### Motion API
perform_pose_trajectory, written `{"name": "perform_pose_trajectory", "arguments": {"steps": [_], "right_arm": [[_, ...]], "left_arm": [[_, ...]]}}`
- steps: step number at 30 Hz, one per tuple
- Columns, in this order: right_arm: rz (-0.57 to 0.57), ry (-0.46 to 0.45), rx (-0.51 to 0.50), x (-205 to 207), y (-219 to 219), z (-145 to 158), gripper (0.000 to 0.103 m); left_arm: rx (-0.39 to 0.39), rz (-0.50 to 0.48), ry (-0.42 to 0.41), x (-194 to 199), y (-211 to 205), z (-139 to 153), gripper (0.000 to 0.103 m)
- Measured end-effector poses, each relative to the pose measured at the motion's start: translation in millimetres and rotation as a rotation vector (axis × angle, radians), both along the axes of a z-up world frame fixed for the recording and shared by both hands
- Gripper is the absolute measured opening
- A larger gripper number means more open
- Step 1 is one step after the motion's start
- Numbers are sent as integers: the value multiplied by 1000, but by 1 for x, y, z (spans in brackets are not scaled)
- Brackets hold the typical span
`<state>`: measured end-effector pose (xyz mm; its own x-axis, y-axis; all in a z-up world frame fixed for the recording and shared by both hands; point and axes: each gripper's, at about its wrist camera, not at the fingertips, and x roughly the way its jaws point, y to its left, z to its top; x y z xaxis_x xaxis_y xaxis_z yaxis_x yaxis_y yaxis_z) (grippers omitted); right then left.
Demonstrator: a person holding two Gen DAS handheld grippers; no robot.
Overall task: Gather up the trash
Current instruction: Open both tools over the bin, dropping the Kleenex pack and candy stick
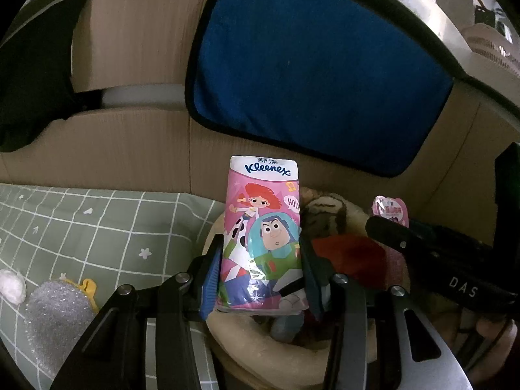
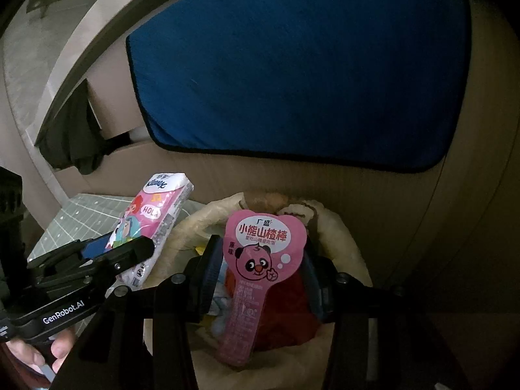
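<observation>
My left gripper is shut on a pink Kleenex tissue pack with cartoon figures, held upright above the rim of a bin lined with a pale bag. The pack also shows in the right wrist view. My right gripper is shut on a pink heart-shaped panda snack wrapper, held over the bin's bag, which holds red trash. The wrapper's top shows in the left wrist view.
A cardboard box wall with a blue cloth draped on it stands behind the bin. A green checked cloth lies to the left, with a silvery sponge and a white cotton ball.
</observation>
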<state>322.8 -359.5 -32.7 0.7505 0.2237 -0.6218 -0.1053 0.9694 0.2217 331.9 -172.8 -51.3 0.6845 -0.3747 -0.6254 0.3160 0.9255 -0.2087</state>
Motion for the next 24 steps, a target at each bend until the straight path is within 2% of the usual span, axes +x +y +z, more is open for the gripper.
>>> {"name": "perform_pose_trajectory", "arguments": {"steps": [16, 17, 19, 20, 21, 24], "right_arm": [[-4, 0, 6, -1, -3, 1, 45], [-2, -7, 15, -1, -3, 1, 45], [-9, -21, 31, -3, -6, 1, 53], [-20, -25, 35, -4, -7, 1, 64], [-29, -30, 43, -4, -8, 2, 71], [-37, -29, 87, -6, -13, 3, 71]], "left_arm": [[-34, -34, 35, 10, 2, -6, 46], [-40, -41, 40, 14, 3, -8, 49], [-56, -72, 58, 18, 3, -9, 53], [-59, -83, 63, 18, 3, -8, 54], [-62, -94, 63, 17, 3, -7, 55], [-40, -81, 28, 12, 7, -1, 58]]}}
